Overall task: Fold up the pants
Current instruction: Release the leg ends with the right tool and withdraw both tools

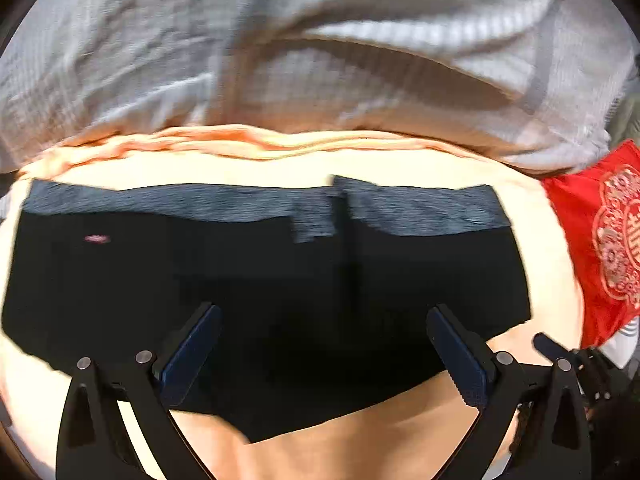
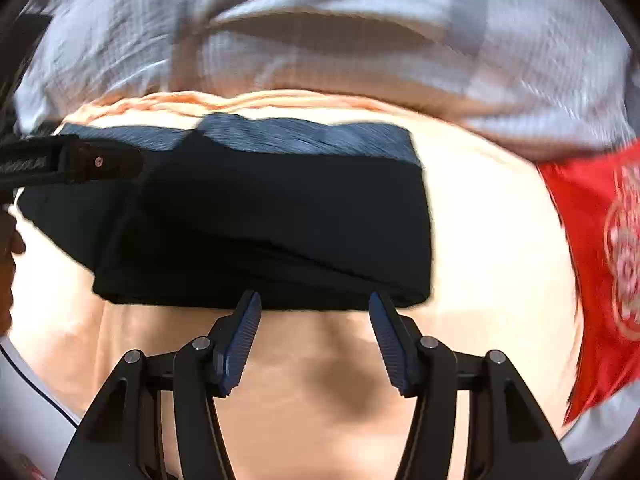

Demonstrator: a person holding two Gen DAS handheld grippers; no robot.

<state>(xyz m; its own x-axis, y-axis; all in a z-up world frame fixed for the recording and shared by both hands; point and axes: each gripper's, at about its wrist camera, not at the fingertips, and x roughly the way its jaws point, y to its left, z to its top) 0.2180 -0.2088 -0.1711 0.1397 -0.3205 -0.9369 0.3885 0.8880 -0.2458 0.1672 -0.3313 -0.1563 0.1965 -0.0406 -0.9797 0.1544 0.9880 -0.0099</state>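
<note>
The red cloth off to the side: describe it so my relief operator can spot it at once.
Start at the peach bedsheet that carries the folded black pants. Follow the sheet to its right edge, below the rumpled grey-white checked blanket. The red cloth lies there, the only bright red thing, with a pale round ornamental print.

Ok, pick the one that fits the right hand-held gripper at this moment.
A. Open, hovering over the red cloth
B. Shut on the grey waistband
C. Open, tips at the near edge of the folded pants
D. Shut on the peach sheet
C: the right hand-held gripper has its jaws spread wide with nothing between them, tips at the near edge of the dark folded pants, which lie on the peach sheet.
</note>
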